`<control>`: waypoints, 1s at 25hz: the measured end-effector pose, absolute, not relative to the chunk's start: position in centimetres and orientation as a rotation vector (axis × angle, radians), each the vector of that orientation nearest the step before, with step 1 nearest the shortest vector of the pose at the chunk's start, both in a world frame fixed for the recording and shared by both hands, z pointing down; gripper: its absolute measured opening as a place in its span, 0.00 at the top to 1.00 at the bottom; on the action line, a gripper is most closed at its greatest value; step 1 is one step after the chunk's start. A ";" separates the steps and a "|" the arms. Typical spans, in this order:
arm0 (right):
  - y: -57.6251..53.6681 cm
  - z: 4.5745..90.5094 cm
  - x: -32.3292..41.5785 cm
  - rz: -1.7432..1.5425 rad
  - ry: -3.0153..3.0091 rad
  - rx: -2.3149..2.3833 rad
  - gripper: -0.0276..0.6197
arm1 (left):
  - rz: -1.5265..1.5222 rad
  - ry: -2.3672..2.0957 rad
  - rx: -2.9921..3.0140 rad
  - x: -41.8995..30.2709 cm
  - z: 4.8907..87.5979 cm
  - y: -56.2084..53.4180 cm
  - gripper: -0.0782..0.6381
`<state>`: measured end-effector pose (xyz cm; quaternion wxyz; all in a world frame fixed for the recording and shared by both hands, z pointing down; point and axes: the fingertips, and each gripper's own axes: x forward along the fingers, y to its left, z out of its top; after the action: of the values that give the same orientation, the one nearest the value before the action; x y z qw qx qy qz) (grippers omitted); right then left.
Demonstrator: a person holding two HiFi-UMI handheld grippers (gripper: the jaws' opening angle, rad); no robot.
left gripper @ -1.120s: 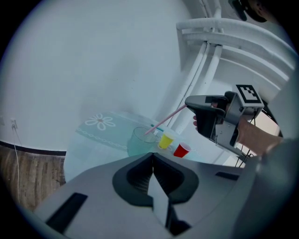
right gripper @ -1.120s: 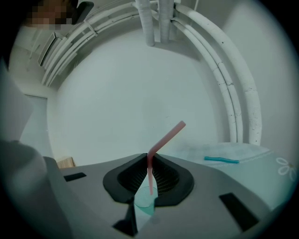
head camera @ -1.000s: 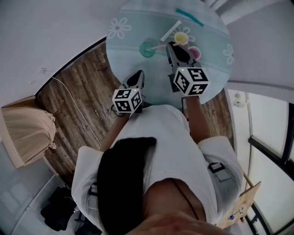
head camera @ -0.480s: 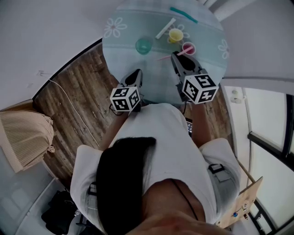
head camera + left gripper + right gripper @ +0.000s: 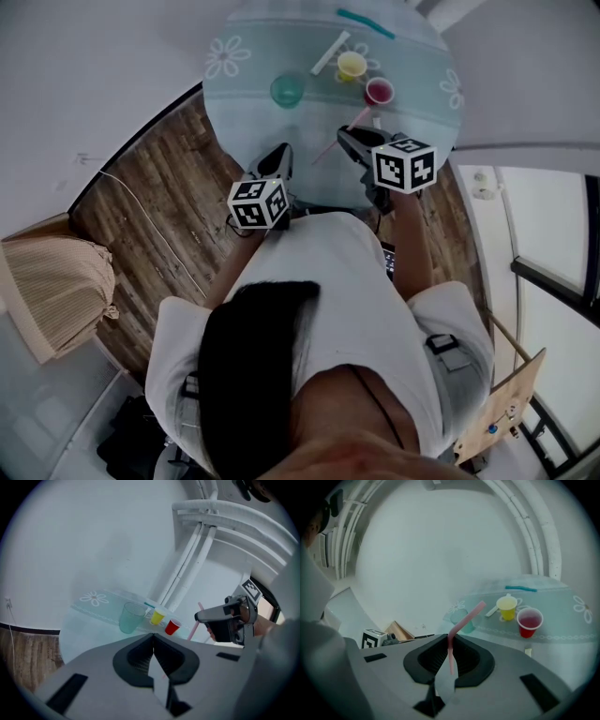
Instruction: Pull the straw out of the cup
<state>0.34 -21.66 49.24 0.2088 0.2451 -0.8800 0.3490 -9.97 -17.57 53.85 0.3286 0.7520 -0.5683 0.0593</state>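
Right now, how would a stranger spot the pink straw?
Find the round pale-green table with daisy prints. Over its near edge, the right hand-held gripper is shut on a pink bendy plastic straw. The white stick and teal stick lie flat.

No word, number or brand can be read anywhere. Behind the claw of the left gripper [image 5: 278, 152] and of the right gripper [image 5: 347, 138], each marker cube [image 5: 259, 203] shows only black-and-white square patterns, no letters.
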 end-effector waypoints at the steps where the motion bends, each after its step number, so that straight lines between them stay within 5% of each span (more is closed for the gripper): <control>1: -21.5 50.1 0.3 0.994 -2.415 0.669 0.88 | 0.153 -1.486 1.963 -10.0 53.9 -17.5 0.88; 10: -22.2 57.6 0.7 1.322 -2.218 0.735 0.88 | 0.154 -1.511 1.925 -11.1 54.2 -17.0 0.88; 25: -25.6 65.2 0.2 1.406 -1.994 0.875 0.87 | 0.167 -1.581 1.863 -12.5 54.6 -17.9 0.88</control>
<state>0.19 -25.61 65.21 0.2715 0.3248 -0.7405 0.5220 -12.49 -17.86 54.61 0.3393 0.7155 -0.6073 0.0640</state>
